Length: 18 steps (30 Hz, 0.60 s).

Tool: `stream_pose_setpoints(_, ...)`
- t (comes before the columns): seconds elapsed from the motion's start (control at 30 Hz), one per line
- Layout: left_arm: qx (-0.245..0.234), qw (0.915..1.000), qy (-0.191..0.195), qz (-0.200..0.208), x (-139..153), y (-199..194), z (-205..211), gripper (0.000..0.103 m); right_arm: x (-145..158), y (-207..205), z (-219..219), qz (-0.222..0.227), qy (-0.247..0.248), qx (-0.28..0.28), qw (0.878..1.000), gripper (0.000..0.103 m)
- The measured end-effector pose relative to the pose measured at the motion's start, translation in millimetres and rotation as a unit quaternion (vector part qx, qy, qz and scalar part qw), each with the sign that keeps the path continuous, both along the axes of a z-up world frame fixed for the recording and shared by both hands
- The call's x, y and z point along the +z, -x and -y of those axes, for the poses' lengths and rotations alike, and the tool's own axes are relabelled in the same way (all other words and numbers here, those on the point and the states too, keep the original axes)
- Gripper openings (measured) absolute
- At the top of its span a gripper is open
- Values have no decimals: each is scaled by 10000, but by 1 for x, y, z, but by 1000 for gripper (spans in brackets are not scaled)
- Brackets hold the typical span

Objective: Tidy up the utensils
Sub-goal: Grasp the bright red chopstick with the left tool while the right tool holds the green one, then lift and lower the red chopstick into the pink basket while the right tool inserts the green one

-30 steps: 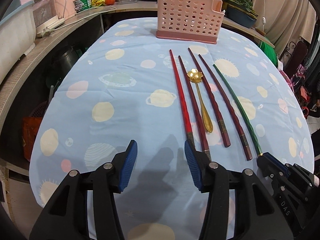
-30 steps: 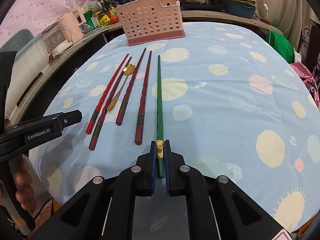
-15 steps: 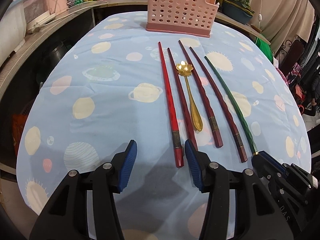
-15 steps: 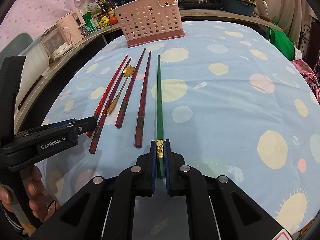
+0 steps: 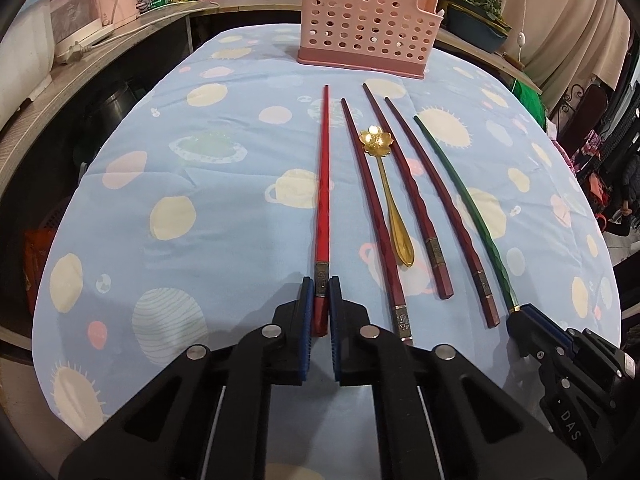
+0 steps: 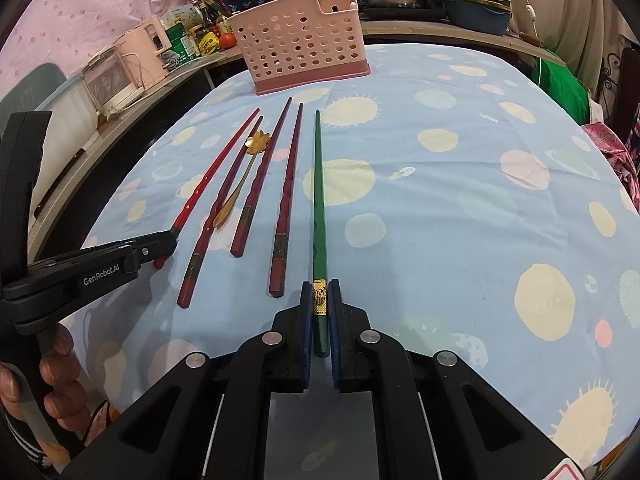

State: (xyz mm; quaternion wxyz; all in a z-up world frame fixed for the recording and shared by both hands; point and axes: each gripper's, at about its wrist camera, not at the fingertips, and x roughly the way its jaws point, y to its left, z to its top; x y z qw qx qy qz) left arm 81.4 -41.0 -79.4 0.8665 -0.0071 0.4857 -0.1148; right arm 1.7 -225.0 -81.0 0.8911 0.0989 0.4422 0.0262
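Left hand-held gripper closing on red chopstick, right hand-held gripper clamped on green chopstick; pink holder holds none of them yet.

We see a tabletop under a blue planet-print cloth. On it lie a bright red chopstick, three dark red chopsticks, a gold spoon and a green chopstick. A pink perforated holder stands at its far end.

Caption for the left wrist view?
Left tongs closing on bright red chopstick; right tongs hold green chopstick.
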Motion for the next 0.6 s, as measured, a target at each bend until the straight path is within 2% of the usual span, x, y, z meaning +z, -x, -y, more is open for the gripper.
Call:
stream_pose_setpoints(0.3,108,9999,-43,50,9,2,-8,7,9,1,3,94,-52,-81,9999,7)
stream_pose_setpoints(0.6,280,9991,85,301,43,2,-23,7,49,-1,17,598,-185,-235,9978,7)
